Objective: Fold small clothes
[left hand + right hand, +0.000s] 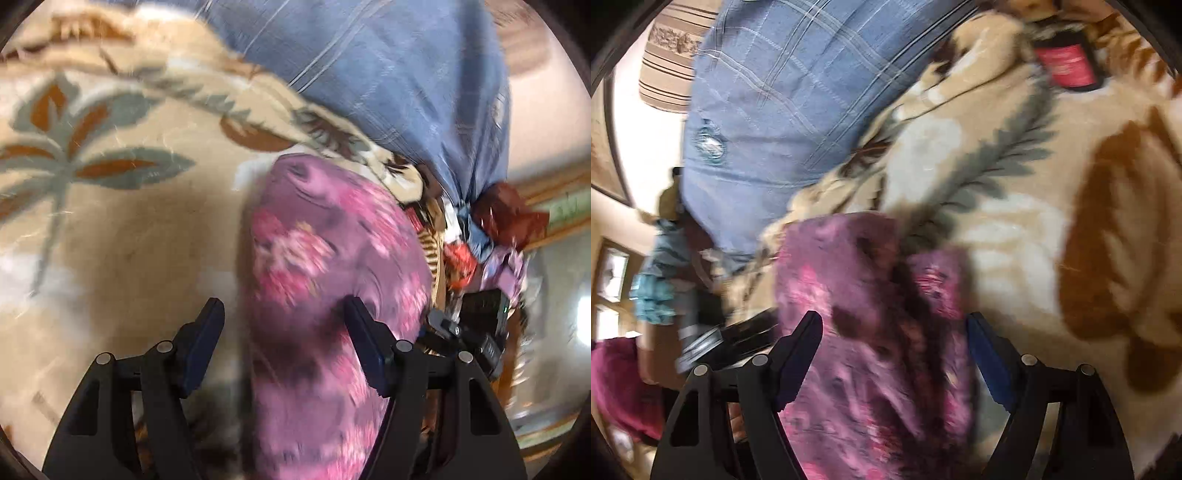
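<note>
Purple cloth garment w/ pink floral print (325,280) lies on a beige plush blanket w/ grey-green & rust leaf pattern (122,240), apparently on a bed. A blue checked pillow (388,74) sits beyond its far end, close by, maybe touching; blur makes that hard to call. Both views are motion-blurred, so fine folds can't be read.

Left gripper (284,332): jaws wide open, nothing clamped. The garment runs up btwn the fingers, but it fills the right part of the gap and passes under/behind the right finger, while the left finger stands over bare blanket. So the cloth is offset to that gripper's right.

Right gripper (894,343): jaws also spread wide, not closed on anything. Here the garment fills most of the gap, sits closer to the left finger, and leaves a strip of blanket by the right finger. A dark crease runs lengthwise down it.

Key relation: the garment's long axis runs roughly straight ahead from both grippers, near end below the cameras, far end toward the pillow. Both are about equally near; the right looks better centred. The other gripper (476,317) shows at the left view's right side, just beside the cloth edge.

My read: fold not yet begun on this piece. Either hand must drop onto a near edge/corner and pinch; left would need a shift to its right first.

A heap of mixed clothes (491,236) lies off to the right in the left view.
</note>
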`<state>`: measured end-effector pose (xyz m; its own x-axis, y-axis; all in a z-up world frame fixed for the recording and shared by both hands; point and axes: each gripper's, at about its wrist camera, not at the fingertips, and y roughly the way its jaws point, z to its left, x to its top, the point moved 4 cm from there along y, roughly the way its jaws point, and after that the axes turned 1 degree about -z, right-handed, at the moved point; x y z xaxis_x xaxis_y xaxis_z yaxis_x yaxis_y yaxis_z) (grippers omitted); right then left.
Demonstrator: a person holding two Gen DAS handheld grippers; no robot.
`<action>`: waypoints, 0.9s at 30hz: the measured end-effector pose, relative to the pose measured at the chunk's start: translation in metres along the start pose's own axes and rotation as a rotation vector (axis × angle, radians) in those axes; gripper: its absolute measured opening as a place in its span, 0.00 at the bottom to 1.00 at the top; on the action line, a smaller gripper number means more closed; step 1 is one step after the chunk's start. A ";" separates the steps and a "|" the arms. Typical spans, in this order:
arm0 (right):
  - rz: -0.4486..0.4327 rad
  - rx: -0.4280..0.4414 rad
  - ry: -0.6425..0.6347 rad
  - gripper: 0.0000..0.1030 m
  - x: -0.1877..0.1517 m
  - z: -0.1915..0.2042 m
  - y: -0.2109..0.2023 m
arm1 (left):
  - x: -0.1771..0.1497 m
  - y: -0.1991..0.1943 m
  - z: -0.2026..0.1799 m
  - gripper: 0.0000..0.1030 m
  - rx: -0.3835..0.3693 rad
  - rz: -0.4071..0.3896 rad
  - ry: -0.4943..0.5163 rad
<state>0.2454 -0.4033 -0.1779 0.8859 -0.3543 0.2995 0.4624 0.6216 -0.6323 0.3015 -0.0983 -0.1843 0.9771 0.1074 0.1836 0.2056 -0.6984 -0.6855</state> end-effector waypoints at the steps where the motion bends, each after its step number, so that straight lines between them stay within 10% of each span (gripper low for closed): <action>1: -0.009 0.004 0.015 0.79 0.003 -0.002 0.003 | 0.006 0.003 0.003 0.65 -0.034 -0.004 -0.027; 3: -0.021 0.015 0.048 0.66 0.005 -0.007 0.010 | 0.017 0.006 0.007 0.65 -0.085 0.001 -0.080; 5: 0.000 -0.004 0.017 0.33 0.008 -0.005 0.017 | 0.024 0.003 0.003 0.38 -0.114 -0.008 -0.079; 7: 0.015 -0.006 0.011 0.28 0.010 -0.002 0.020 | 0.022 -0.006 -0.008 0.19 -0.081 -0.010 -0.058; 12: -0.063 0.004 -0.113 0.24 0.023 0.024 -0.013 | 0.025 -0.039 -0.047 0.17 -0.040 -0.135 0.111; 16: 0.014 -0.109 -0.063 0.29 0.020 -0.006 0.021 | 0.031 0.022 -0.019 0.22 0.255 -0.073 0.144; 21: -0.045 -0.109 -0.089 0.54 0.020 0.002 -0.010 | 0.001 -0.035 -0.029 0.53 0.155 -0.127 0.115; 27: -0.122 -0.053 -0.067 0.77 -0.022 0.028 -0.063 | -0.080 -0.085 -0.029 0.63 0.132 -0.097 0.161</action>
<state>0.1973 -0.4151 -0.1246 0.8243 -0.3765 0.4227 0.5660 0.5380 -0.6246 0.2047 -0.0684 -0.1199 0.9332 0.0480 0.3562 0.3141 -0.5906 -0.7433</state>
